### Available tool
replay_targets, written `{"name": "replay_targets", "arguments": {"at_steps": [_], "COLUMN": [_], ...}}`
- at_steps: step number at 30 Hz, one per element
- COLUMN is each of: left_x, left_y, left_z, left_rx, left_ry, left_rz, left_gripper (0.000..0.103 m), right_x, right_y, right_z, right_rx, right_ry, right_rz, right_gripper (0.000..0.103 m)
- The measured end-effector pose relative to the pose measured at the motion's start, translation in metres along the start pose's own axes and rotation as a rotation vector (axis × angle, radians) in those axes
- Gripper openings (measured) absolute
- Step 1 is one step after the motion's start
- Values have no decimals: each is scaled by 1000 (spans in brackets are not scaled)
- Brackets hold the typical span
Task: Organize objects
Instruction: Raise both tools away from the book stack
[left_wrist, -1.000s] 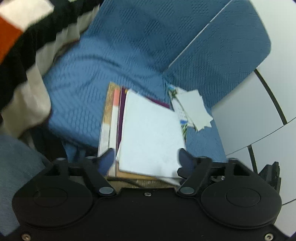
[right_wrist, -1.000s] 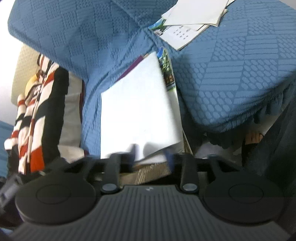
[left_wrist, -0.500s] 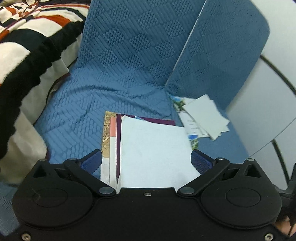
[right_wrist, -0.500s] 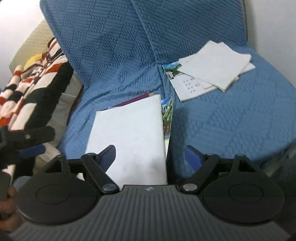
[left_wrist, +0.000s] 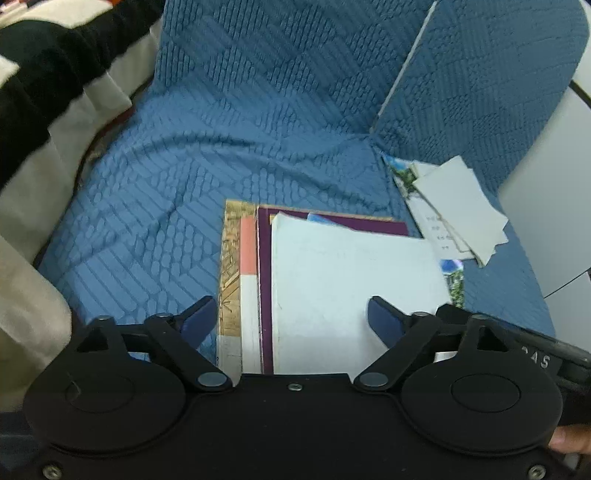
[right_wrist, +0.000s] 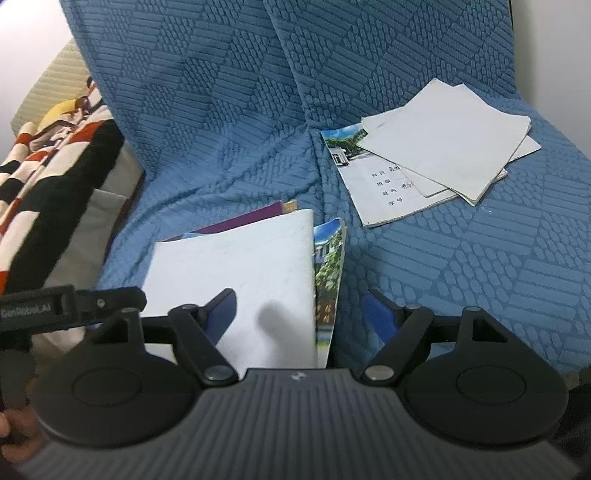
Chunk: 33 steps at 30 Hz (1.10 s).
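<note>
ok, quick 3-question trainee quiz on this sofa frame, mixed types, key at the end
1. True or false: the white booklet tops the near stack of books.
2. In the right wrist view, where does the second, loose pile of papers lie relative to that stack?
A. up and to the right, apart from it
B. under the striped blanket
C. on top of it
3. Fill in: the left gripper and right gripper both hover over the stack with jaws closing, and neither ____ anything.

Key: 1 true; 2 A; 3 grips
</note>
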<state>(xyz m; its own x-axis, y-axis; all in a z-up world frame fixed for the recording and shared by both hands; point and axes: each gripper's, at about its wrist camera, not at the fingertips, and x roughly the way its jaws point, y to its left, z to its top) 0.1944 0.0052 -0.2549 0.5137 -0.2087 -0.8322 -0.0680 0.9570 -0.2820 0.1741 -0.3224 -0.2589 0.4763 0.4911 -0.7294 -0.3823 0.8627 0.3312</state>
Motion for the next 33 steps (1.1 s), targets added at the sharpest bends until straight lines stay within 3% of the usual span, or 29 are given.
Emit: {"name": "replay_targets", "arguments": {"at_steps": [3, 7, 18, 20, 25, 33], "left_x": [11, 14, 20, 20, 19, 18], "left_y": [4, 3, 7, 8, 7, 13], "left_z": [2, 3, 7, 8, 9, 10], "left_rx": [-13, 5, -12, -20, -9, -43], "left_ry": [34, 34, 53, 55, 52, 43], "left_rz": [2, 14, -25, -60, -62, -83], "left_gripper": [70, 67, 52, 50, 50, 51], "right_x": [9, 19, 34, 36, 41, 44], "right_y": [0, 1, 9, 11, 16, 23], "right_z": [4, 8, 23, 25, 31, 32], "right_rx": [1, 3, -11, -21, -35, -64], "right_ry": [8, 9, -1, 7, 51, 67], "right_rz": [-16, -28, 0, 13, 63, 68], "right_gripper": [65, 52, 48, 48, 48, 47]}}
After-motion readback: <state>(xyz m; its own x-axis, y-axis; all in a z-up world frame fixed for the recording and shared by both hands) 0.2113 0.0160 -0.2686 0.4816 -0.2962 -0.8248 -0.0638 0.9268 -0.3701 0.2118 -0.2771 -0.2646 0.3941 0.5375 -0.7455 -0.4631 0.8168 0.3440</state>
